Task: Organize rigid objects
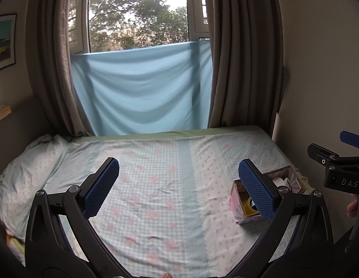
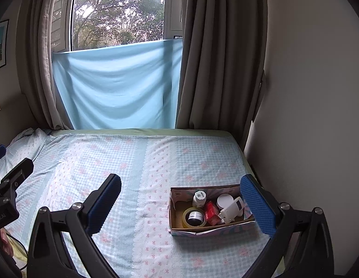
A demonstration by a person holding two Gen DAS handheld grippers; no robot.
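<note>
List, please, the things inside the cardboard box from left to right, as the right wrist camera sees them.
In the box: the tape roll with a dark jar standing in its hole → the white bottle → the red packet → the white handheld device. The white round lid behind overlaps these, so I leave it out.

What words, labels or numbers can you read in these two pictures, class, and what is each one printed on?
"DAS" – white letters on the black body of the right claw, cut off at the picture's edge.
White print on the left claw body – cut off, too blurred to read.
White bottle cap label in the box – a code pattern, too small to read.
Red packet – print too small to read.
Jar inside the tape roll – label blurred.
</note>
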